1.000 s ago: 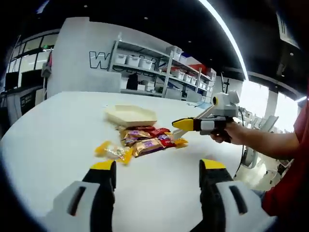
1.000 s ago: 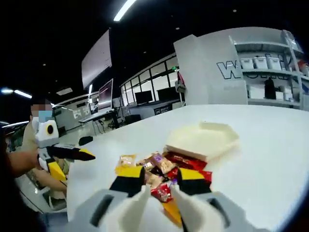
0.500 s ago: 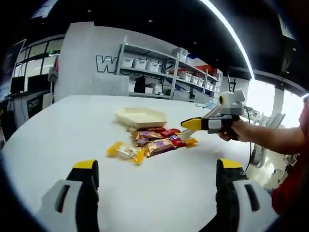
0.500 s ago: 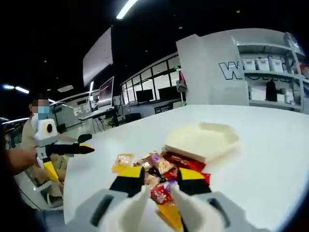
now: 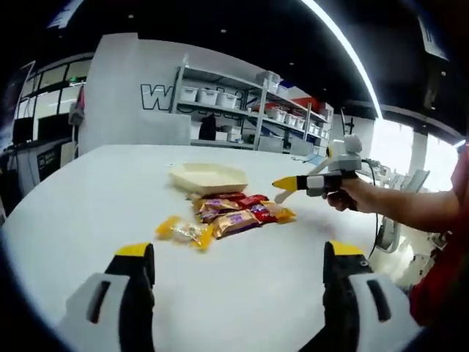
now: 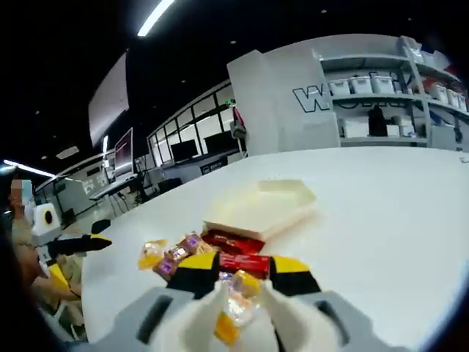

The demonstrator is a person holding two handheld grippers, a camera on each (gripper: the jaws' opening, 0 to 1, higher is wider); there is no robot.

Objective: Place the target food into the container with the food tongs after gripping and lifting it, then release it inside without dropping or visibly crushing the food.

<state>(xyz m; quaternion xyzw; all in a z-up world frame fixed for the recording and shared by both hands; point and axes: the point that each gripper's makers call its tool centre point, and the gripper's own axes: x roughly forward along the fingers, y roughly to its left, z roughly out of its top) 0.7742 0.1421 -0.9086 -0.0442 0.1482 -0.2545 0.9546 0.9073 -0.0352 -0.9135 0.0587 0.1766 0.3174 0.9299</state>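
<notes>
Now the right gripper (image 6: 244,282) holds a candy (image 6: 236,302) lifted between closed jaws, ready to carry to the tray (image 6: 256,209); the left gripper (image 5: 238,257) waits open.

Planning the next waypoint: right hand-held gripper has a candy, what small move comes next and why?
Probably carry it forward over the cream tray. The right hand-held gripper is shut on a yellow-wrapped candy, which looks lifted above the snack pile, and the tray lies just beyond that pile, with nothing visible inside it.
</notes>
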